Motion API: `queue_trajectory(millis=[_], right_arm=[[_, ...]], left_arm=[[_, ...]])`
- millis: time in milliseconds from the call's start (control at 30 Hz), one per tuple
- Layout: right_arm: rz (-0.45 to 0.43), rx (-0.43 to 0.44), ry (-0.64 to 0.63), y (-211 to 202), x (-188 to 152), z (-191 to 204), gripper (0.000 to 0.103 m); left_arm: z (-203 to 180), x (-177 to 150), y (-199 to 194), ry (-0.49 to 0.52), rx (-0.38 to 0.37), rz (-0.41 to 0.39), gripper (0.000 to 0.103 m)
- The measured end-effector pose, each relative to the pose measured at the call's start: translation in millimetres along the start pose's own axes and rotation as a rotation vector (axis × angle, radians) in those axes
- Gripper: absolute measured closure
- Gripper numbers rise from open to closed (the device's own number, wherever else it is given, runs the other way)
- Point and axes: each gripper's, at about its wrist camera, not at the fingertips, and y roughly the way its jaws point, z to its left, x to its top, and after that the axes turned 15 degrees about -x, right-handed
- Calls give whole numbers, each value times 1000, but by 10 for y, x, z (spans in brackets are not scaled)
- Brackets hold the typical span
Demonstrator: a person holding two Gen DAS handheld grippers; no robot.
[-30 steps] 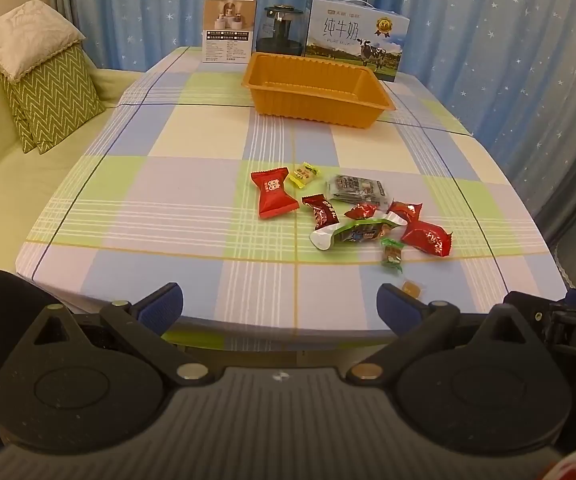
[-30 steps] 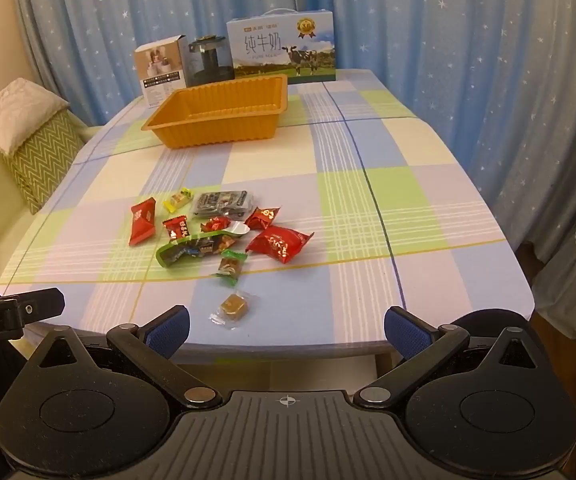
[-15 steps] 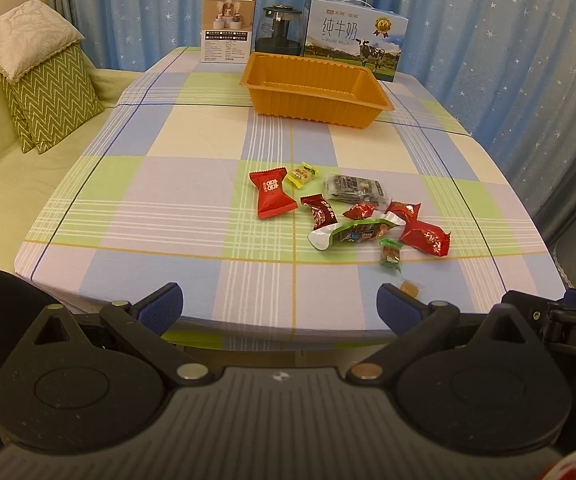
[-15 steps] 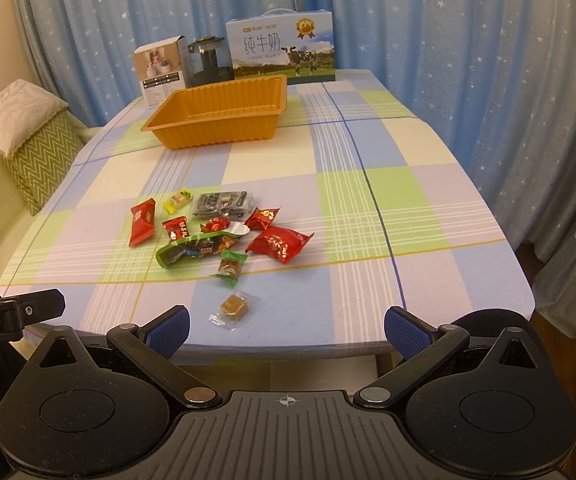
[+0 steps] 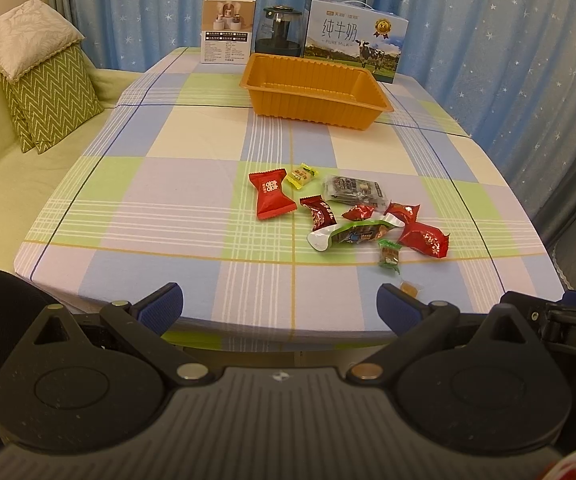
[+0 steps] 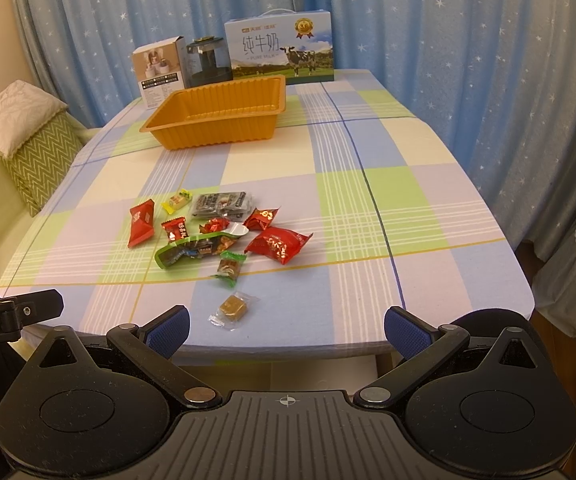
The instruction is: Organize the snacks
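Several wrapped snacks lie in a loose cluster on the checked tablecloth: a red packet (image 5: 271, 199) (image 6: 141, 223), a yellow candy (image 5: 302, 175) (image 6: 176, 201), a dark foil pack (image 5: 355, 191) (image 6: 221, 203), a green pouch (image 5: 357, 234) (image 6: 195, 247), a bigger red packet (image 5: 425, 239) (image 6: 278, 243) and a clear-wrapped caramel (image 6: 232, 309) (image 5: 409, 288) nearest the front edge. An empty orange tray (image 5: 315, 90) (image 6: 220, 112) stands farther back. My left gripper (image 5: 279, 307) and right gripper (image 6: 286, 329) hang open off the front edge, holding nothing.
Behind the tray stand a white product box (image 5: 228, 29) (image 6: 160, 72), a dark glass jar (image 5: 279, 33) (image 6: 206, 60) and a milk carton box (image 5: 353, 39) (image 6: 280, 50). A sofa with cushions (image 5: 44, 96) (image 6: 28, 140) lies left. Blue curtains (image 5: 507, 52) close the back and right.
Both views have crept slightly nearer the table; the snacks and tray have not moved, and both grippers remain open.
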Motion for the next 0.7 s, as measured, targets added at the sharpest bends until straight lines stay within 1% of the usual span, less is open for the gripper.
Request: queue_trajectory(millis=[267, 400, 700], right_arm=[[0, 0, 1, 18, -44, 8, 0], [2, 0, 3, -8, 19, -17, 0], [1, -1, 4, -1, 5, -32, 0]], left_arm=[[3, 12, -23, -6, -5, -5, 0], [-5, 18, -24, -6, -5, -5, 0], [-6, 19, -23, -5, -5, -6, 0]])
